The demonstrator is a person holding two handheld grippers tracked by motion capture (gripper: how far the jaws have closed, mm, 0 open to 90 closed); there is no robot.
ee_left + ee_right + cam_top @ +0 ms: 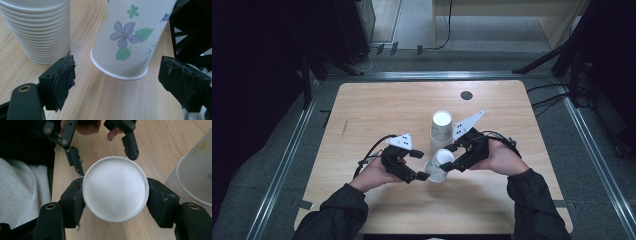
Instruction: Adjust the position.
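At the frame's lower centre, the right gripper (451,155) clamps a tilted paper cup (439,165) while the left gripper (418,165), jaws apart, waits at its rim; squeezing harder could crush it or topple the cup stack (441,131) just behind.

Your forearms come in from the bottom of the high view in dark sleeves and angle toward each other over the worktop. Your left hand (374,175) grips the left hand-held gripper (421,165), which points right with its jaws spread wide apart and nothing touching either pad. Your right hand (502,159) grips the right hand-held gripper (115,202), which points left and toward you; its jaws press on both sides of a cup (115,188). The two hand-held grippers face each other, tips close together.
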